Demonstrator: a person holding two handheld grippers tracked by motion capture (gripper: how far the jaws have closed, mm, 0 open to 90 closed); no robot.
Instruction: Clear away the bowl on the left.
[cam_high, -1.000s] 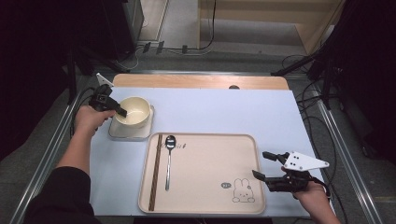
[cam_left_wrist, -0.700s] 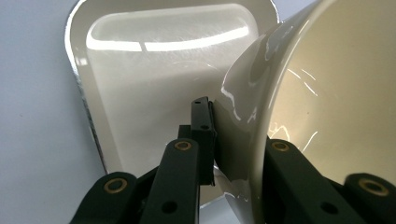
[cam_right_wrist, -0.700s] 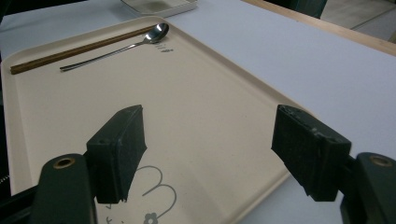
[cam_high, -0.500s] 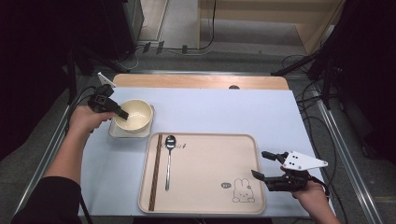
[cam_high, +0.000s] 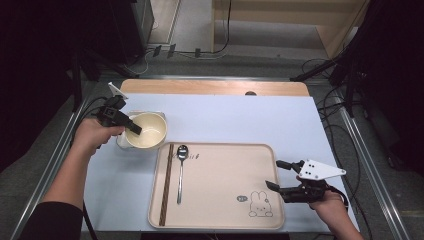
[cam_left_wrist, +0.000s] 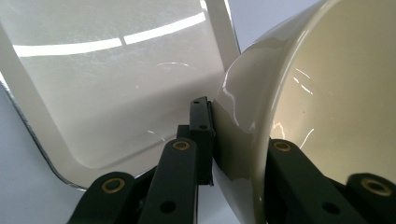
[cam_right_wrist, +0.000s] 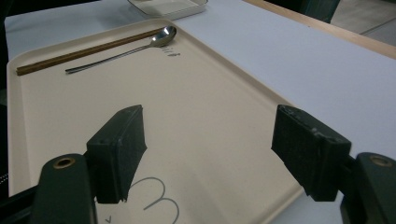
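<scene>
**Bowl tilted off its dish in the left gripper's clamp**

Since a second ago, the left gripper (cam_high: 131, 125) has shifted slightly toward the tray and lifted, and the glossy cream ceramic bowl (cam_high: 146, 131) has come with it; the right gripper (cam_high: 281, 176) has not moved.

Left gripper: jaws clamped on the bowl's wall, one pad pressed on the outer face, the other inside the rim. The left gripper view confirms this, with the bowl (cam_left_wrist: 308, 102) tilted and its wall pinched between the black jaws. Behind it lies the shallow white square dish (cam_left_wrist: 107, 88); in the high view the dish (cam_high: 121, 141) peeks out under the bowl's left side. Whether the bowl's foot touches the dish I cannot tell.

Right gripper: jaws wide apart, nothing between them, hovering at the near right corner of the beige plastic tray (cam_high: 220, 155) above the printed rabbit outline (cam_high: 261, 205). The right gripper view shows both pads clear over the tray (cam_right_wrist: 196, 140).

On the tray's left part: a metal spoon (cam_high: 180, 167) beside a pair of dark brown wooden chopsticks (cam_high: 166, 184), lying parallel, just apart. Tray and dish rest on the pale blue table cover (cam_high: 240, 120).
</scene>
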